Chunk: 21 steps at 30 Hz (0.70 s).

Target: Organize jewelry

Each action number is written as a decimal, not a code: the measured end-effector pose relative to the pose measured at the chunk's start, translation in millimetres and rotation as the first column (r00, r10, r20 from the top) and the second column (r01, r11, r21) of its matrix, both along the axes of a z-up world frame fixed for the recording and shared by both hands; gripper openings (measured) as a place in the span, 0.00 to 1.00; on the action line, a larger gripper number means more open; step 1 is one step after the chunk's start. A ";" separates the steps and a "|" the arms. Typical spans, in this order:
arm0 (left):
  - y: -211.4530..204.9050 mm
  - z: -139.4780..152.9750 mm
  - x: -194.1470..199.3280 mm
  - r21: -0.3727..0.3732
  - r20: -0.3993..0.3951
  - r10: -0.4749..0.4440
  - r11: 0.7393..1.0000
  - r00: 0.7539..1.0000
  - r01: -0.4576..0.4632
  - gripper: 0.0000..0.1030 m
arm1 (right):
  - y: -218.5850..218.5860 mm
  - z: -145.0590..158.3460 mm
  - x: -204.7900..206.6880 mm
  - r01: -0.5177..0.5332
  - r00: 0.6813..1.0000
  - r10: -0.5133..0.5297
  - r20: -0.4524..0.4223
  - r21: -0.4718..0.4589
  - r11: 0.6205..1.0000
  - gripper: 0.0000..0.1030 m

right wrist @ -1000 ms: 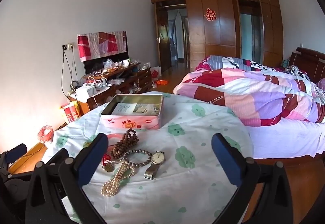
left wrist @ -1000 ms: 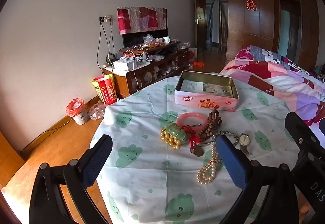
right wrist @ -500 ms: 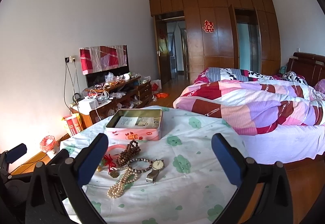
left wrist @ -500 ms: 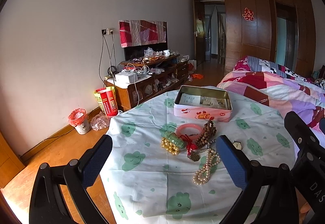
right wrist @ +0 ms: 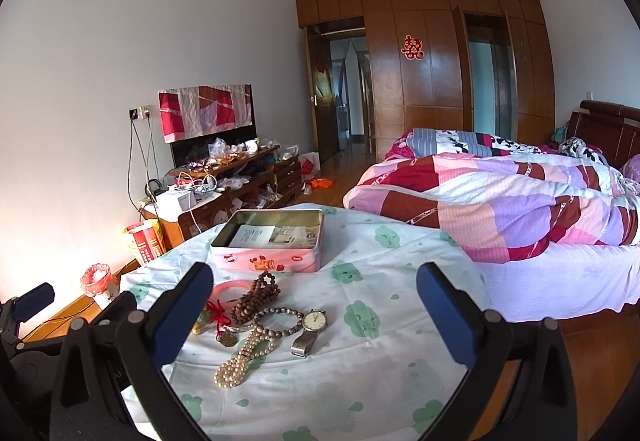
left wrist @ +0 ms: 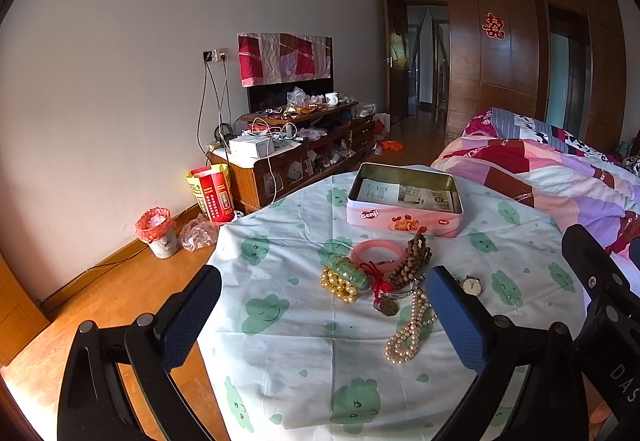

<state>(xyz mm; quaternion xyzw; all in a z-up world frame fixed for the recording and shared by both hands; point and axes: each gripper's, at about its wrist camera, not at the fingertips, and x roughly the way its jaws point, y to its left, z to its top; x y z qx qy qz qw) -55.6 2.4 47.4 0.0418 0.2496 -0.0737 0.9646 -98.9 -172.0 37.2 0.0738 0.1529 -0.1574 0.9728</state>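
Table access: near cloth bare, jewelry heap mid-table
Bare tablecloth (left wrist: 304, 357) lies before the heap; pearl necklace (left wrist: 408, 333), bead bracelets (left wrist: 412, 257) and watch (right wrist: 310, 329) crowd the centre; open tin (left wrist: 404, 201) blocks behind; bed (right wrist: 520, 209) flanks right.

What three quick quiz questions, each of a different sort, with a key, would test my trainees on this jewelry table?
1. True or false: the pink tin on the tablecloth is open, with papers inside.
2. Multiple choice: the wristwatch lies (A) inside the tin, (B) on the cloth at the right end of the jewelry pile, (C) between the right gripper fingers.
3. Fill in: the left gripper and the right gripper are both ____ and hold nothing.

Key:
1. True; the lid is off.
2. B; it lies beside the grey bead bracelet, near the pearl necklace.
3. Open.
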 end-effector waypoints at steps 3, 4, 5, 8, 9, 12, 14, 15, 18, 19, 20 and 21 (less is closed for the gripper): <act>0.8 -0.6 2.0 -0.004 -0.003 0.003 1.000 1.000 -0.003 0.99 | 0.6 -0.2 0.7 -0.001 1.000 0.001 -0.001 -0.002 1.000 1.00; 0.4 -0.5 1.8 -0.002 -0.002 0.003 1.000 1.000 -0.003 0.99 | 0.2 -0.1 0.8 -0.001 1.000 0.001 -0.002 -0.001 1.000 1.00; 0.7 -0.8 2.3 -0.001 -0.002 0.004 1.000 1.000 -0.004 0.99 | 0.1 -0.1 0.7 0.000 1.000 0.000 -0.001 -0.001 1.000 1.00; 1.1 -1.2 3.3 -0.003 -0.003 0.007 1.000 1.000 -0.007 0.99 | 0.4 0.9 1.5 0.000 1.000 0.000 -0.002 0.000 1.000 1.00; 0.9 -1.1 3.4 -0.002 -0.003 0.007 1.000 1.000 -0.007 0.99 | 0.6 0.6 1.7 0.000 1.000 0.000 -0.003 0.000 1.000 1.00; 1.5 -0.8 3.6 0.001 -0.001 0.007 1.000 1.000 -0.007 0.99 | 0.7 0.8 1.4 0.000 1.000 0.000 -0.003 -0.002 1.000 1.00; 1.8 -0.8 3.5 -0.001 0.000 0.008 1.000 1.000 -0.008 0.99 | 0.5 1.1 1.1 0.000 1.000 0.000 -0.002 0.000 1.000 1.00; 1.9 -0.8 3.5 -0.001 0.000 0.008 1.000 1.000 -0.008 0.99 | 0.3 0.9 1.3 -0.001 1.000 0.001 0.000 -0.001 1.000 1.00; 1.8 -1.0 3.8 -0.002 0.000 0.009 1.000 1.000 -0.009 0.99 | 1.0 1.9 3.1 0.000 1.000 0.000 -0.001 -0.002 1.000 1.00; 2.1 -0.7 4.0 -0.003 0.000 0.009 1.000 1.000 -0.009 0.99 | 1.1 2.0 2.9 0.000 1.000 0.000 -0.001 -0.001 1.000 1.00; 2.0 -1.0 4.4 -0.004 -0.002 0.009 1.000 1.000 -0.009 0.99 | 1.2 1.9 2.8 0.000 1.000 0.000 -0.001 -0.001 1.000 1.00; 2.1 -0.7 3.8 -0.003 -0.001 0.009 1.000 1.000 -0.009 0.99 | 0.9 1.8 3.3 0.001 1.000 -0.001 -0.002 -0.002 1.000 1.00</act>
